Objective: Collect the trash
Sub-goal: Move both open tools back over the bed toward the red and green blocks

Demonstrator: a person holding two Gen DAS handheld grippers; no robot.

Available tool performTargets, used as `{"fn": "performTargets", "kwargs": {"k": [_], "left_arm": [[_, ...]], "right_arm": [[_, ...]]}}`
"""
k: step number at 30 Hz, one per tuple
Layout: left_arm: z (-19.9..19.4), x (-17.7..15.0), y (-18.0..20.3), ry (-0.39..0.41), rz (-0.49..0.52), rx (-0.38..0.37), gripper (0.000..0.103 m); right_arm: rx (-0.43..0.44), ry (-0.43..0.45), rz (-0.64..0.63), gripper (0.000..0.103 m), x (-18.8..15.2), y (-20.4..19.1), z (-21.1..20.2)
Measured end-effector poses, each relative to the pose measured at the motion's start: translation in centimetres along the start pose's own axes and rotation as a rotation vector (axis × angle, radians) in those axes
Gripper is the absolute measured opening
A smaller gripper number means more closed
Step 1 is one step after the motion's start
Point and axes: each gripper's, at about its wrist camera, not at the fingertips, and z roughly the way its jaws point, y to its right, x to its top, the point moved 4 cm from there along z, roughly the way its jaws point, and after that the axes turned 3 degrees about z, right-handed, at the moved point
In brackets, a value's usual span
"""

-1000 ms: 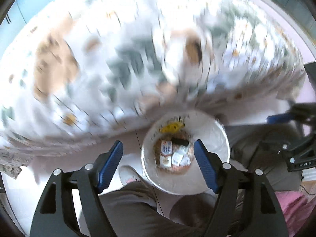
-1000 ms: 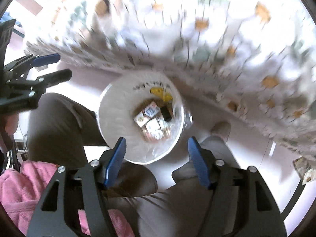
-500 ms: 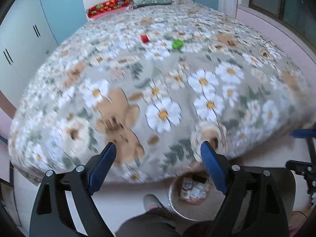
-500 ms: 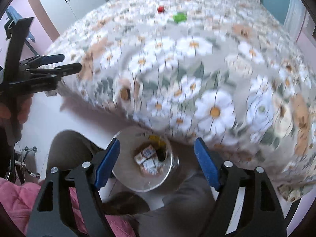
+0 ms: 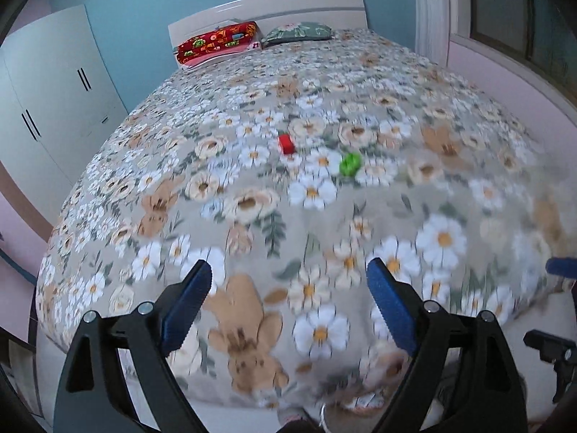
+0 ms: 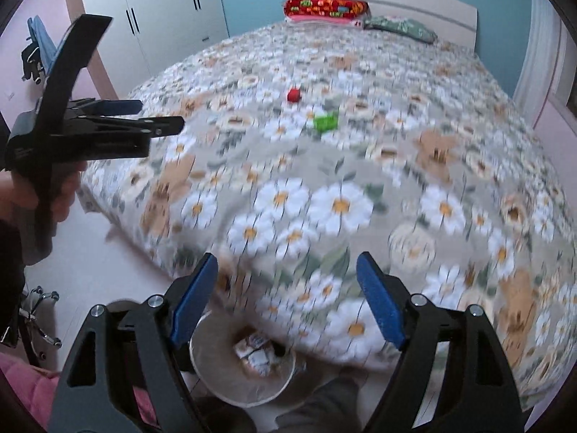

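Two small pieces of trash lie apart on the flowered bedspread (image 5: 252, 198), well beyond both grippers: a red one (image 5: 286, 143) (image 6: 294, 94) and a green one (image 5: 349, 163) (image 6: 325, 122). My left gripper (image 5: 288, 267) hangs open above the bed's near edge with nothing between its blue pads; it also shows side-on in the right wrist view (image 6: 151, 115), held by a hand. My right gripper (image 6: 287, 257) is open and empty too. Below it on the floor stands the white bin (image 6: 216, 371), with several small packets inside. In the left wrist view the bin (image 5: 360, 402) barely shows.
A white wardrobe (image 5: 54, 108) stands left of the bed. Red (image 5: 216, 41) and green pillows (image 5: 299, 32) lie by the headboard. A window ledge (image 5: 523, 72) runs along the right. The person's legs (image 6: 324, 407), pink cloth (image 6: 21, 389) and a chair base (image 6: 39, 317) sit near the bin.
Both grippers have risen from just over the bin and tilted up toward the bed. Their jaws have spread wider. The bin has dropped to the bottom of both views.
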Motion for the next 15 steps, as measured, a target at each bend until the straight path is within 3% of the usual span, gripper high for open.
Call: {"fn": "performTargets", "kwargs": {"k": [15], "left_arm": [[10.8, 10.1, -1.5, -0.038, -0.029, 0.052, 0.089]], "right_arm": [[0.03, -0.001, -0.043, 0.079, 11.0, 3.7, 8.6]]}}
